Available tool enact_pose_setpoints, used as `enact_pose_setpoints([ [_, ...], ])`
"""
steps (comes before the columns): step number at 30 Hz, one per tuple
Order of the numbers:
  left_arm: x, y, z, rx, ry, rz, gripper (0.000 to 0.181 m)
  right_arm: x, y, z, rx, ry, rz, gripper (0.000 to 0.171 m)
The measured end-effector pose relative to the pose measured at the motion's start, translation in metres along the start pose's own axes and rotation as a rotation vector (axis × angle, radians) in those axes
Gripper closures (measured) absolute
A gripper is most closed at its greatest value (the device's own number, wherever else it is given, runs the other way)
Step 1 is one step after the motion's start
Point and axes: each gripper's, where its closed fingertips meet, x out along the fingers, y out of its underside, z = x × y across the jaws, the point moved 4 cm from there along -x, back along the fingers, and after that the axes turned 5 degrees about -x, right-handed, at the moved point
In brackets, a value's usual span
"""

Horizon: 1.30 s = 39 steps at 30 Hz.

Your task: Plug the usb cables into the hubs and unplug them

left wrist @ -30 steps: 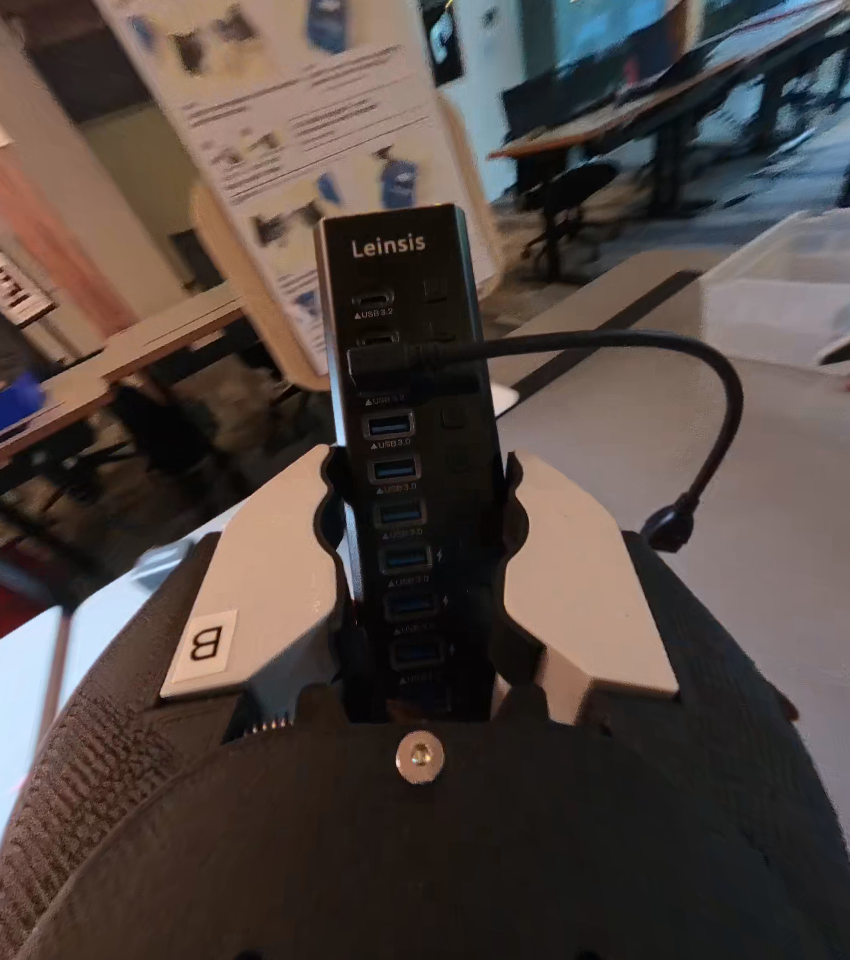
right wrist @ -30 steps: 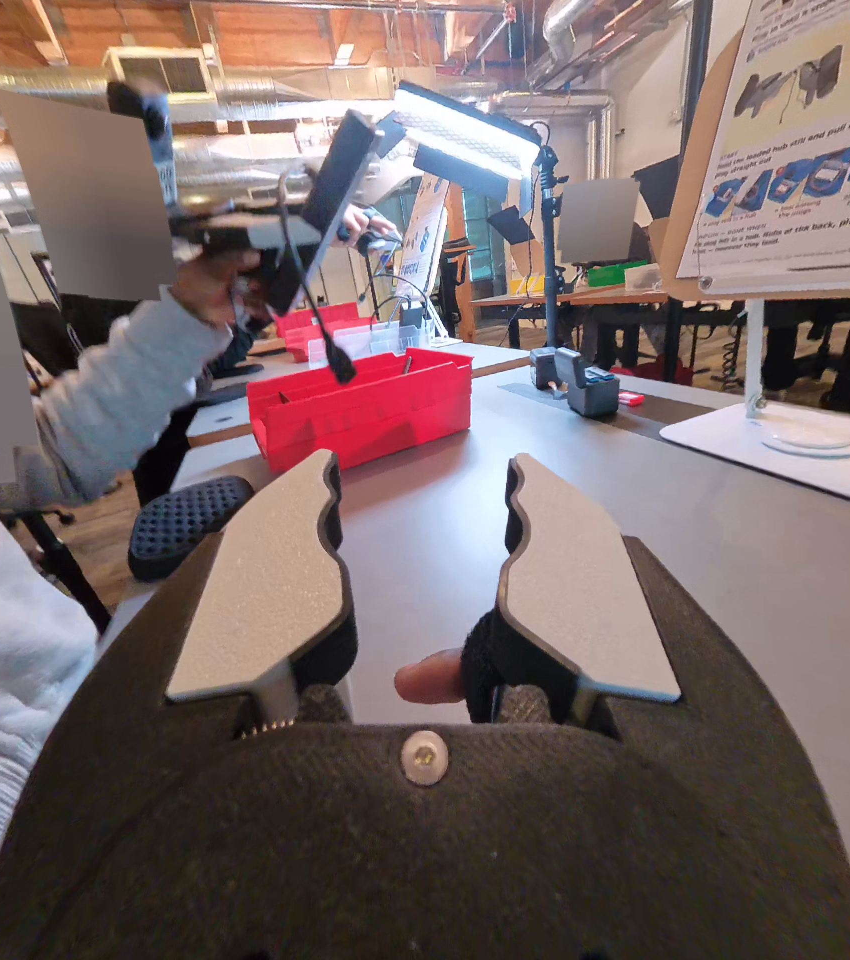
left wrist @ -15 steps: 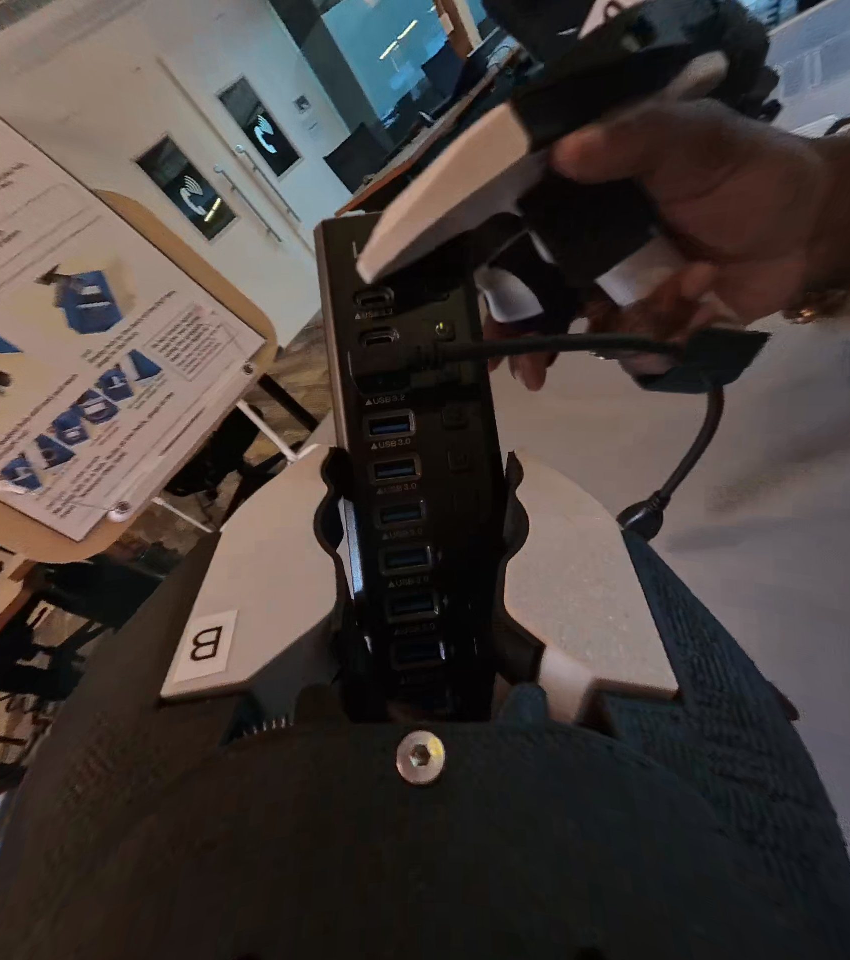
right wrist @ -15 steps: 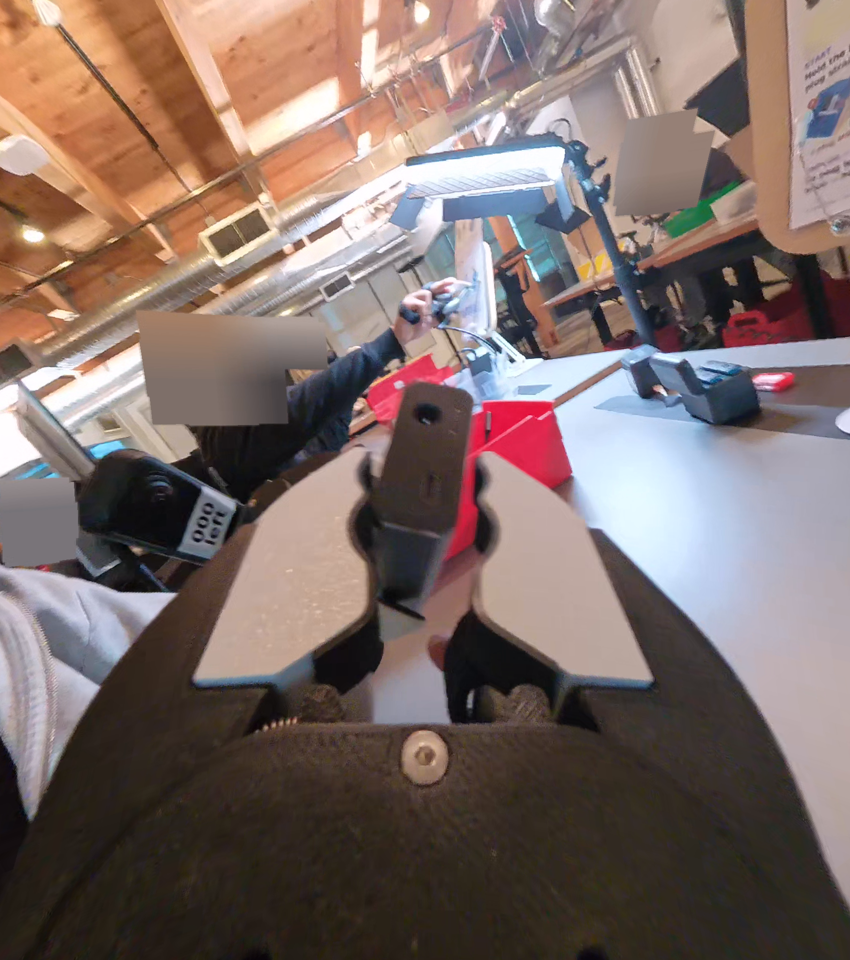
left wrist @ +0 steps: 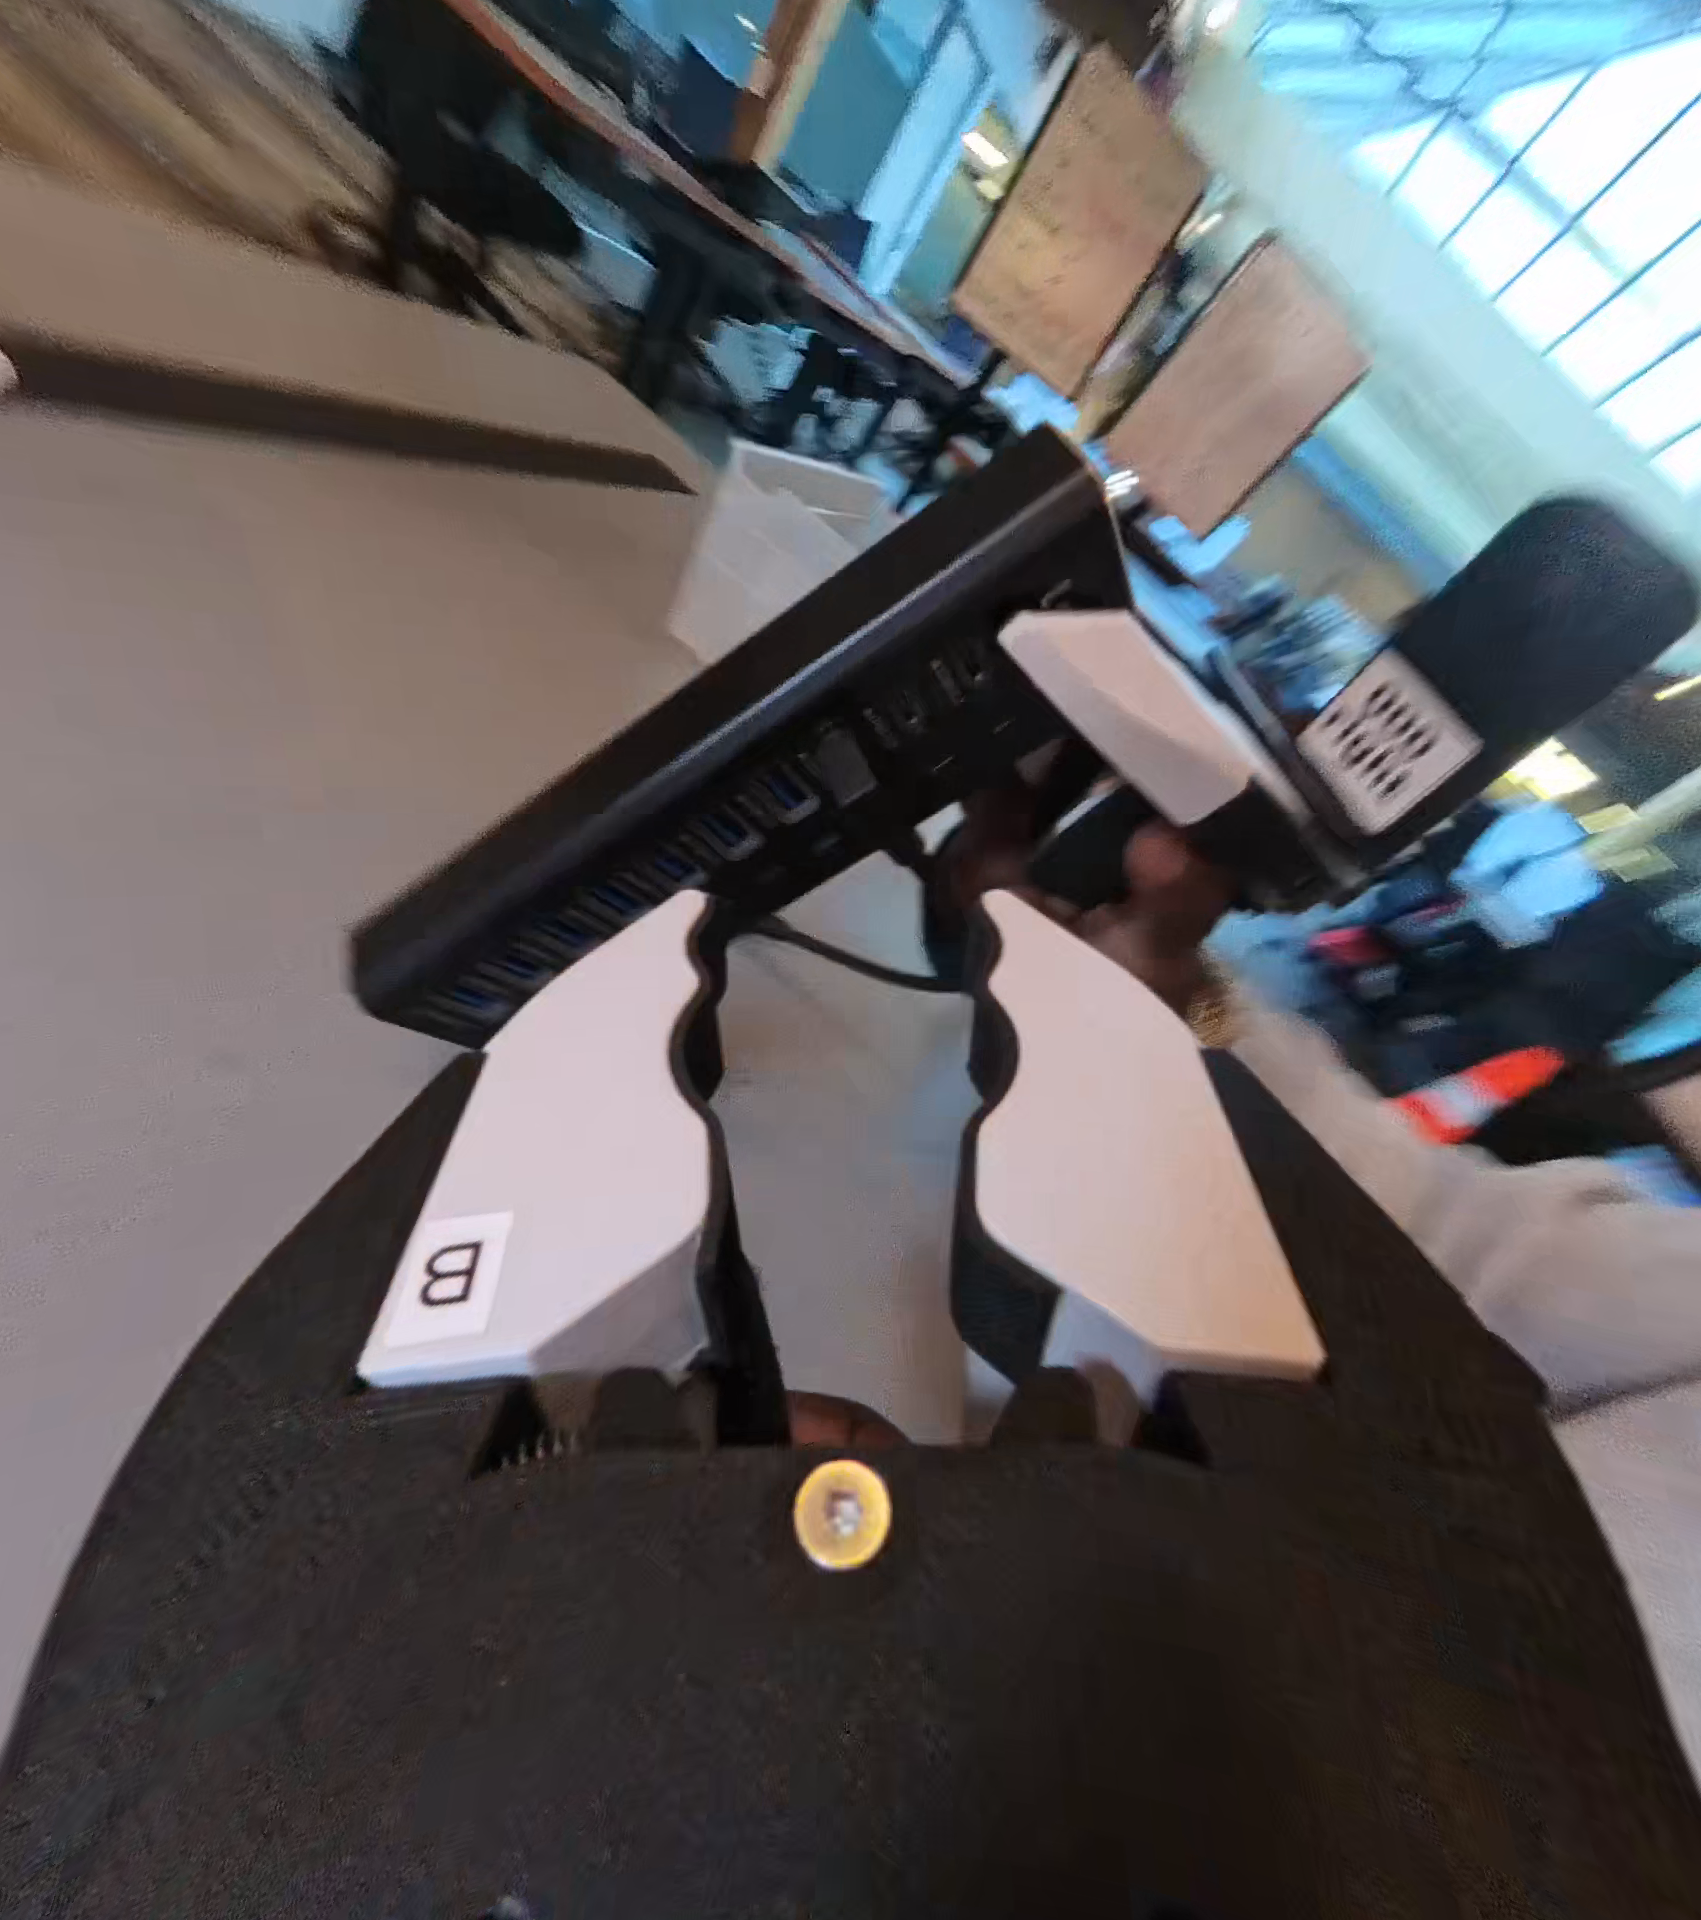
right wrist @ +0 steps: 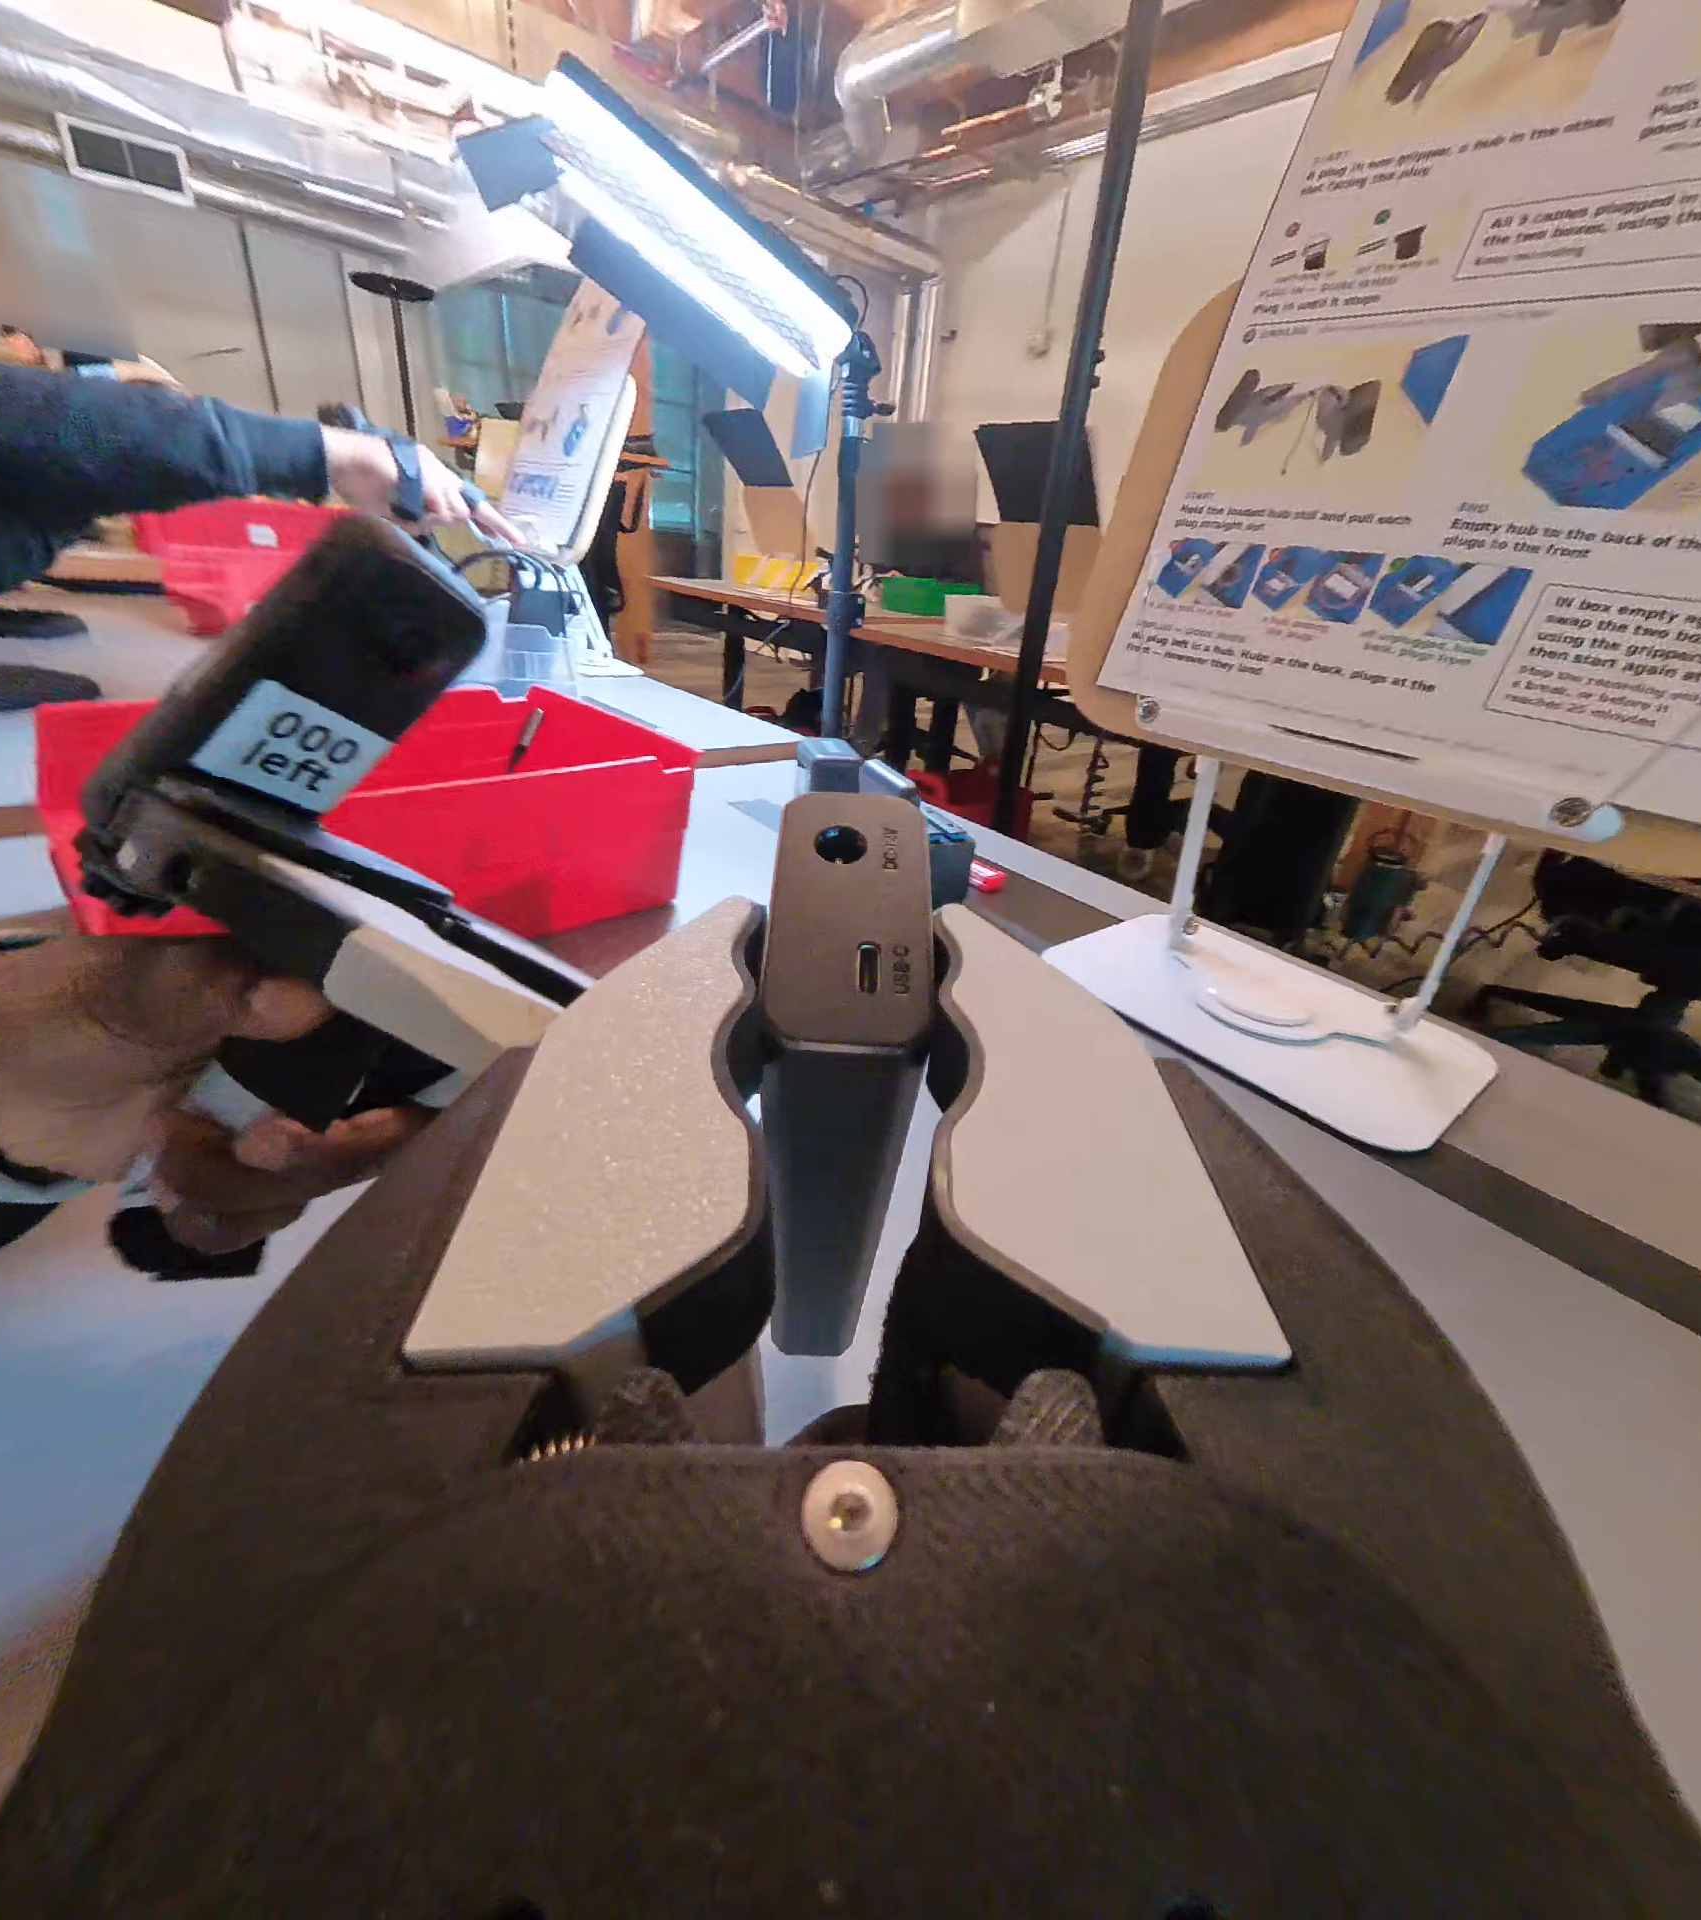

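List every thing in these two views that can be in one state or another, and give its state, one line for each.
left gripper: open, holding nothing.
right gripper: shut on the USB hub, gripping one end.
USB hub: held off the table.
black cable: one end appears plugged into the hub, the rest hanging below.
red bin: open-topped, resting on the table.
panel light: switched on.

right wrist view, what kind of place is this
Probably a shared workshop or lab: long work tables, red parts bins, an illustrated instruction board on a stand, and a light panel overhead.
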Motion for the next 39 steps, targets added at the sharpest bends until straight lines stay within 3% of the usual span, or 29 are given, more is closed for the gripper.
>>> enact_pose_setpoints([
  [4,0.003,-0.001,0.001,-0.309,0.212,-0.014,0.152,0.006,0.007,0.016,-0.098,-0.033,0.053,0.143],
  [8,0.002,0.004,0.011,-0.306,0.172,0.004,0.170,0.009,0.009,0.029,-0.213,-0.037,0.072,0.143],
  [13,0.002,0.008,0.012,-0.307,0.161,0.004,0.171,0.008,0.010,0.033,-0.314,-0.016,0.092,0.143],
  [17,0.000,0.007,0.013,-0.293,0.103,-0.009,0.171,0.009,0.012,0.039,-0.588,0.074,0.087,0.141],
  [23,-0.004,0.003,0.003,-0.284,0.108,-0.028,0.171,0.005,0.002,0.040,-0.705,0.119,0.034,0.139],
  [28,-0.004,0.006,0.006,-0.482,0.176,-0.032,0.172,0.007,0.002,0.045,-0.878,0.173,0.055,0.138],
  [35,-0.006,0.004,0.001,-0.393,0.132,-0.035,0.170,0.004,-0.004,0.038,-0.982,0.229,0.047,0.138],
  [36,-0.006,0.006,0.000,-0.392,0.134,-0.031,0.170,0.004,-0.004,0.037,-0.971,0.230,0.047,0.140],
  [37,-0.005,0.010,-0.001,-0.364,0.123,0.002,0.169,0.003,-0.008,0.035,-1.033,0.288,0.020,0.171],
  [38,-0.006,0.012,-0.004,-0.346,0.123,0.008,0.169,0.001,-0.015,0.027,-1.076,0.344,0.009,0.171],
  [39,-0.006,0.013,-0.006,-0.350,0.128,-0.002,0.169,-0.001,-0.021,0.021,-0.947,0.282,-0.018,0.171],
])
